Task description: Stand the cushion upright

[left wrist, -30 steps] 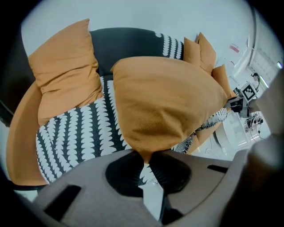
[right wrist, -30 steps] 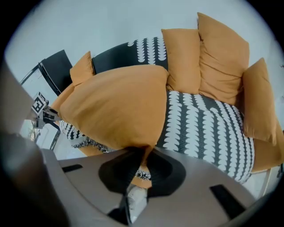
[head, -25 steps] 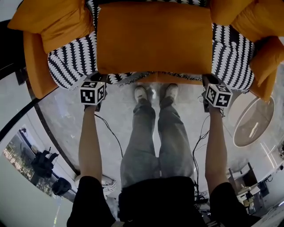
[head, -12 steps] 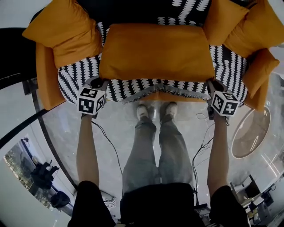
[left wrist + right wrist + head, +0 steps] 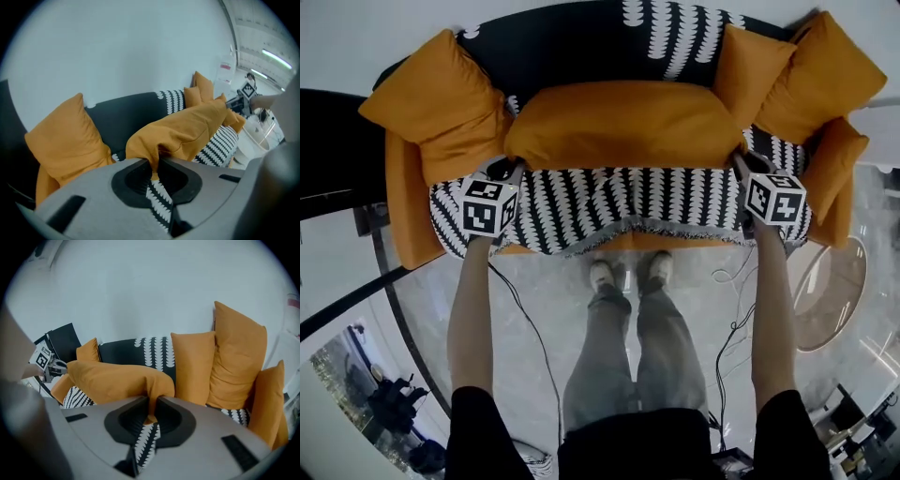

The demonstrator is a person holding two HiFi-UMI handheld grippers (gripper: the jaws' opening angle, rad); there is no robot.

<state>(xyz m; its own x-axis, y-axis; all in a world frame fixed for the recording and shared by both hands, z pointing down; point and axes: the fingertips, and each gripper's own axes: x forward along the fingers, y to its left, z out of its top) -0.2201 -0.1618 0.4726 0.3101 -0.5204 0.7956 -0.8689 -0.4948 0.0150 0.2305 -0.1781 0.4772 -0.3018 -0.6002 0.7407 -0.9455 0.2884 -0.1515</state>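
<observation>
A long orange cushion (image 5: 623, 124) is lifted off the black-and-white patterned sofa seat (image 5: 619, 202), its near edge raised and tilting toward the backrest. My left gripper (image 5: 508, 169) is shut on the cushion's left corner (image 5: 152, 161). At the other end my right gripper (image 5: 739, 161) pinches the right corner (image 5: 152, 404) between shut jaws. In the left gripper view the cushion (image 5: 187, 131) stretches away to the right; in the right gripper view the cushion (image 5: 117, 378) stretches to the left.
Orange pillows lean at the sofa's left end (image 5: 441, 103) and right end (image 5: 811, 80). A dark backrest (image 5: 581, 47) runs behind the cushion. A round glass side table (image 5: 830, 291) stands on the floor at the right. The person's legs (image 5: 628, 337) stand before the sofa.
Both grippers have risen and gone forward with the cushion's corners. The cushion went from lying flat on the seat to tilting up toward the backrest, which uncovered the patterned seat.
</observation>
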